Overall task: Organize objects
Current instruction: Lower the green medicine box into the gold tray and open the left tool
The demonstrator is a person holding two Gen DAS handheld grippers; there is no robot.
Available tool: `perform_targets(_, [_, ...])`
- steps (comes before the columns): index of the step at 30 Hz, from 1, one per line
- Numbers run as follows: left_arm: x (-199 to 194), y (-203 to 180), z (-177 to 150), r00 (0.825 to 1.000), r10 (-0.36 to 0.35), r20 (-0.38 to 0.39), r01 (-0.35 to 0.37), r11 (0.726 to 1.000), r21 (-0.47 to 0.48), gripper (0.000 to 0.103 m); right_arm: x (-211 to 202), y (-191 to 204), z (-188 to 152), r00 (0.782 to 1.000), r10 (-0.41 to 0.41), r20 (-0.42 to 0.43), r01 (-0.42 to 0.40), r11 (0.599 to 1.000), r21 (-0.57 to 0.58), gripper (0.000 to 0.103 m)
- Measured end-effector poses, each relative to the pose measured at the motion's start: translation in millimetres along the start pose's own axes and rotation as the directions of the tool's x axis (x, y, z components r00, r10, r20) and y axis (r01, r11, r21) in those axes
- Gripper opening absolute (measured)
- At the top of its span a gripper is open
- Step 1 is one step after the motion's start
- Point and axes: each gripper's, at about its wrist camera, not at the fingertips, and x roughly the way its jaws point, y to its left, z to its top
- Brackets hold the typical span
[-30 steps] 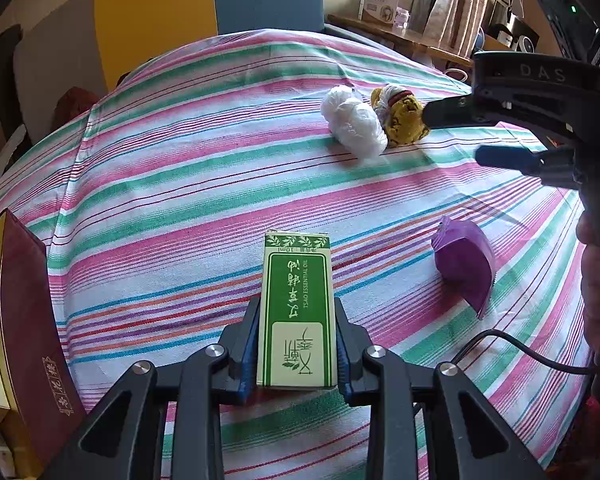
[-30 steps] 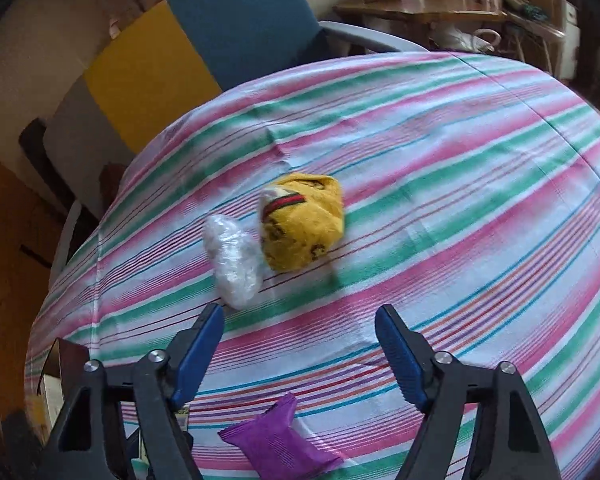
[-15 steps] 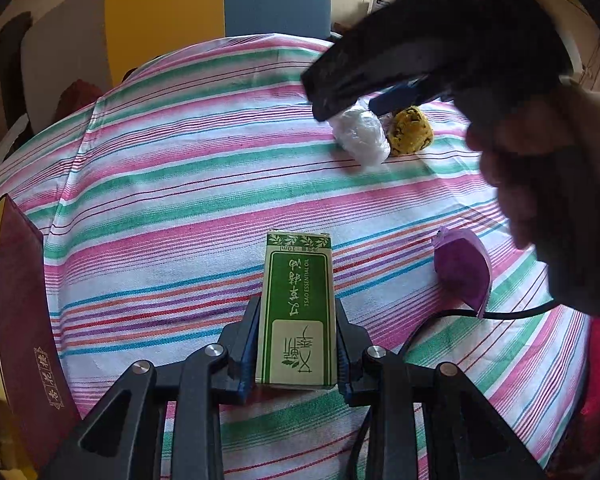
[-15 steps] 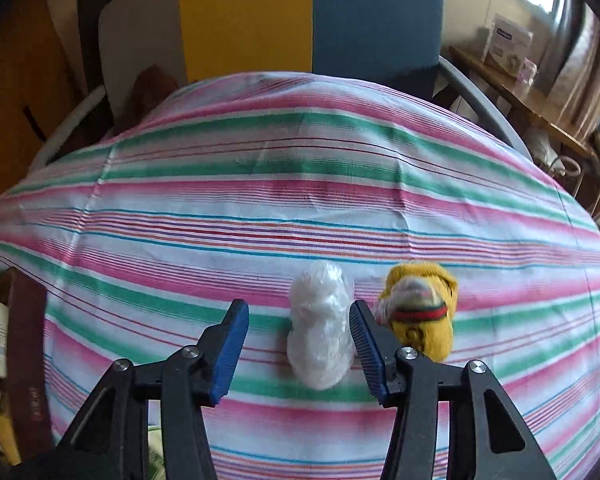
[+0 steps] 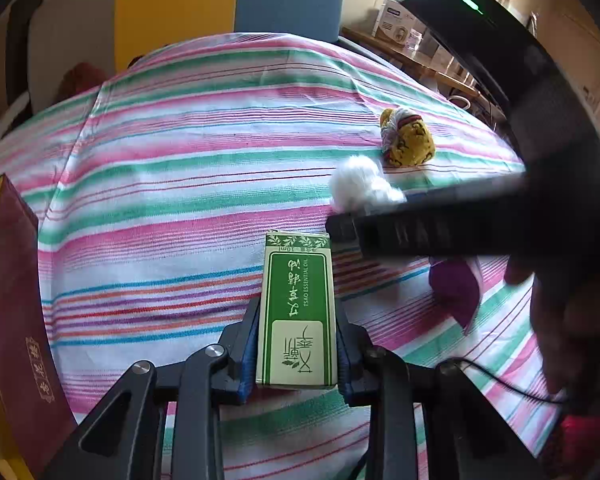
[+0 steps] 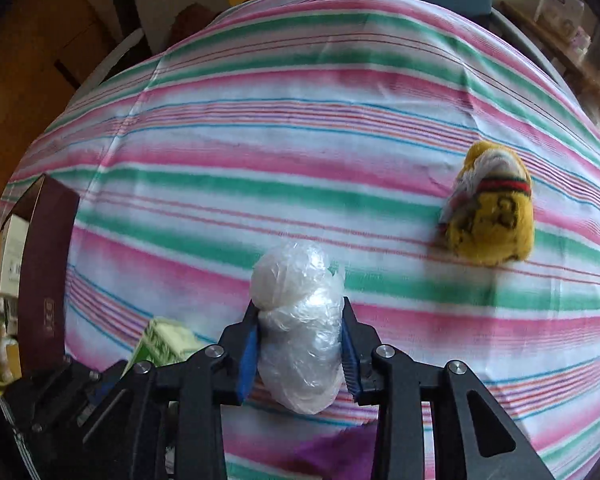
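Gripping both items, left gripper (image 5: 296,340) jaws clamp the green box (image 5: 298,308), right gripper (image 6: 298,350) jaws pinch the plastic-wrapped bundle (image 6: 300,320); next, probably carrying them to the maroon box (image 5: 16,320).

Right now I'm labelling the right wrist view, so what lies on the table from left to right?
Maroon box → green carton → clear plastic-wrapped bundle, held by the right hand-held gripper → yellow plush toy.

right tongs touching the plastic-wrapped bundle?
Touching. Right wrist view: both blue pads of the right tongs press the sides of the plastic-wrapped bundle.
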Motion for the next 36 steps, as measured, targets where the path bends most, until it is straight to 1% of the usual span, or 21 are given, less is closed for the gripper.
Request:
perform_targets(2, [-7.0,1.5,-4.1,1.0,-0.017,-0.009,0.017,1.0,-0.014,0.03,-2.7,2.5,-12.4,1.0,-0.012,0.015,0.012,1.0,0.001,0.036])
perform_targets(4, [-28.5,-9.1,-13.4,0.999,-0.015,0.033,0.014,1.0,0.015,0.03,-4.3,1.9,-21.5,0.999,-0.012,0.033,0.012,1.0,0.015,0.036])
perform_targets(6, [-50.5,-13.4,-19.6,0.997,-0.001,0.073,-0.002,0.999,0.042,0.03,-6.3,4.8,-29.4,0.997,-0.028,0.07,0.028,1.0,0.004,0.036])
perform_targets(8, [-69.6,-11.2,-27.3,0.995,-0.012,0.096,0.009,0.999,0.031,0.03,-7.8,8.5,-36.3,0.993,-0.05,0.104,0.053,0.998,-0.022,0.037])
perform_targets(9, [-79.4,-9.9,-31.3,0.994,-0.003,0.111,0.0,1.0,0.031,0.03,-8.6,8.9,-38.8,0.991,-0.054,0.119,0.057,0.998,-0.025,0.037])
perform_targets(12, [-103.2,1.6,-41.5,0.991,0.001,0.137,-0.003,1.0,0.017,0.031,-10.7,7.4,-46.3,0.986,-0.047,0.16,0.053,0.998,-0.036,0.037])
perform_targets(15, [-118.7,21.7,-50.4,0.989,0.023,0.149,-0.018,0.999,-0.032,0.03,-11.3,5.7,-48.1,0.985,-0.05,0.167,0.059,0.997,-0.049,0.037])
perform_targets(19, [-136.6,61.4,-62.6,0.984,0.075,0.164,-0.058,0.993,-0.107,0.031,-12.2,13.6,-47.5,0.983,-0.051,0.177,0.063,0.996,-0.064,0.038])
perform_targets(22, [-152.9,98.2,-76.4,0.979,0.116,0.165,-0.083,0.977,-0.196,0.031,-7.9,16.9,-44.1,0.983,-0.045,0.177,0.057,0.996,-0.062,0.038])
perform_targets(24, [-165.7,121.6,-86.8,0.974,0.156,0.166,-0.11,0.961,-0.255,0.031,-10.7,15.9,-46.1,0.982,-0.055,0.179,0.068,0.995,-0.07,0.038])
perform_targets(27, [-175.5,153.0,-95.5,0.974,0.158,0.161,-0.092,0.931,-0.354,0.031,-10.3,20.4,-47.9,0.98,-0.078,0.184,0.095,0.991,-0.089,0.038])
perform_targets(30, [-174.9,172.5,-91.9,0.979,0.123,0.16,-0.045,0.906,-0.421,0.031,-9.4,22.4,-47.1,0.979,-0.085,0.185,0.104,0.99,-0.092,0.038])
perform_targets(32, [-173.6,178.3,-84.8,0.98,0.109,0.167,-0.025,0.896,-0.443,0.031,-9.0,22.8,-46.6,0.979,-0.088,0.184,0.107,0.99,-0.093,0.038])
perform_targets(34, [-171.9,179.0,-71.8,0.977,0.113,0.183,-0.02,0.896,-0.444,0.031,-9.2,22.8,-46.4,0.979,-0.089,0.183,0.108,0.99,-0.094,0.038])
perform_targets(36, [-166.0,178.5,-53.2,0.974,0.129,0.189,-0.032,0.895,-0.444,0.031,-9.5,23.3,-46.6,0.979,-0.094,0.182,0.113,0.989,-0.098,0.038])
